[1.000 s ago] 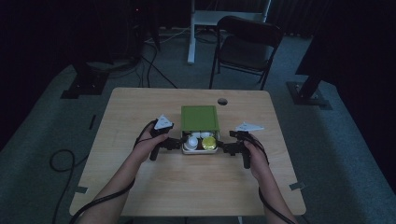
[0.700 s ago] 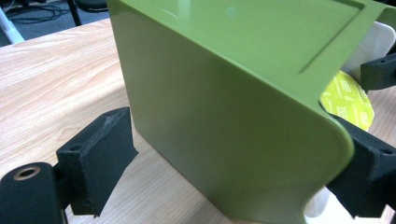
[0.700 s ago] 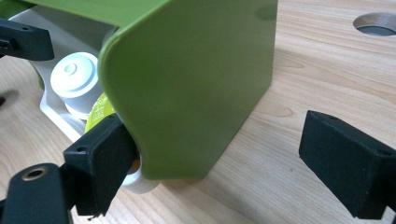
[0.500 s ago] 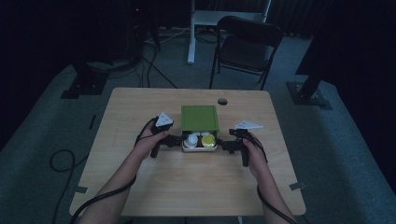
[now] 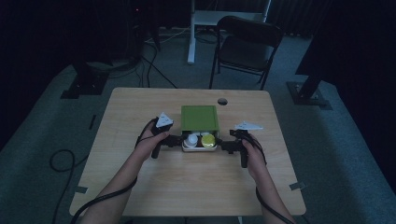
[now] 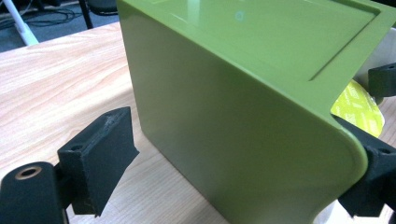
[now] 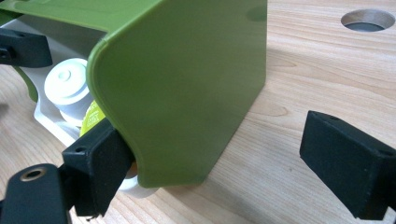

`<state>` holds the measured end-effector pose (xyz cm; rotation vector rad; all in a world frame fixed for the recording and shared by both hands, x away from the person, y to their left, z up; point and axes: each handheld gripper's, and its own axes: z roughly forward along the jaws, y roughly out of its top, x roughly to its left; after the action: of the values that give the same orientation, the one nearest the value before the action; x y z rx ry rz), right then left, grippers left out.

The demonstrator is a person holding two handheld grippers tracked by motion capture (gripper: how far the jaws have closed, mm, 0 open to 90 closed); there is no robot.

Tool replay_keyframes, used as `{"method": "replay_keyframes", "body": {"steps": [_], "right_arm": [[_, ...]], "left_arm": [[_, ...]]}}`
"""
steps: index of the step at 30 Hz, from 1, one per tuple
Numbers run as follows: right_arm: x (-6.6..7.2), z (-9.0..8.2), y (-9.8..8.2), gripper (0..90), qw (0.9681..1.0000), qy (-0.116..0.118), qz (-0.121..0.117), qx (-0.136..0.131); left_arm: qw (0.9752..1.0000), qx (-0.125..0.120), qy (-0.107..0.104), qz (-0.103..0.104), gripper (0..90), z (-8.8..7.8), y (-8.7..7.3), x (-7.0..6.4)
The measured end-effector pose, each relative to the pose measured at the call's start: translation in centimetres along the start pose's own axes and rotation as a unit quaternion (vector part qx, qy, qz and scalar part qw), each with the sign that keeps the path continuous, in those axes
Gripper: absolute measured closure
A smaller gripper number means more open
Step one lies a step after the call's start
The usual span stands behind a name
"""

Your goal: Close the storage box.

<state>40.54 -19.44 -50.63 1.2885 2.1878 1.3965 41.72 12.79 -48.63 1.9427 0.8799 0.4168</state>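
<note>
A green box cover (image 5: pixel 199 117) stands on the wooden table (image 5: pixel 140 107), over the rear of a white tray (image 5: pixel 200 149). The tray holds a white container (image 5: pixel 190 139) and a yellow-lidded one (image 5: pixel 207 139). My left gripper (image 5: pixel 176 141) is at the tray's left end. In the left gripper view my left gripper (image 6: pixel 238 168) straddles the cover's (image 6: pixel 233 116) near corner. Its jaws have just been closing, and the left pad (image 6: pixel 105 154) stands clear of the wall. My right gripper (image 5: pixel 223 146) is at the tray's right end. There my right gripper (image 7: pixel 224 163) straddles the cover's (image 7: pixel 187 84) other corner, the far pad (image 7: pixel 345 161) well off it.
A round cable hole (image 5: pixel 222 101) lies in the table behind the cover. A dark folding chair (image 5: pixel 247 42) stands beyond the far edge. Cables run across the floor at the left (image 5: pixel 60 158). Bare wood spreads out on both sides and in front of the tray.
</note>
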Motion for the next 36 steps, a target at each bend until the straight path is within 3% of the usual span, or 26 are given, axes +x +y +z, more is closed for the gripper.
{"method": "replay_keyframes", "body": {"steps": [4, 7, 12, 20, 36], "right_arm": [[0.2, -0.1, -0.1, 10.7, 0.9999, 0.002, 0.009, -0.007], [0.7, -0.3, -0.1, 10.7, 0.9999, 0.007, 0.003, -0.012], [1.4, -0.6, -0.2, 10.7, 0.9998, 0.001, -0.014, -0.012], [1.7, -1.6, -0.1, 10.7, 0.9996, -0.007, -0.019, -0.020], [1.7, -3.2, -0.2, 10.7, 0.9991, -0.025, -0.025, -0.025]], "left_arm": [[0.9999, 0.002, -0.009, 0.005, 11.5, -0.2, 0.0, -0.4], [0.9997, 0.003, -0.023, 0.003, 11.0, -0.6, -0.2, -0.8], [0.9998, 0.008, -0.017, 0.009, 10.2, -1.2, -0.5, -1.2], [0.9996, 0.004, -0.014, 0.023, 9.7, -2.5, -0.2, -1.6], [0.9995, 0.008, -0.007, 0.029, 9.7, -3.9, -0.1, -1.6]]}}
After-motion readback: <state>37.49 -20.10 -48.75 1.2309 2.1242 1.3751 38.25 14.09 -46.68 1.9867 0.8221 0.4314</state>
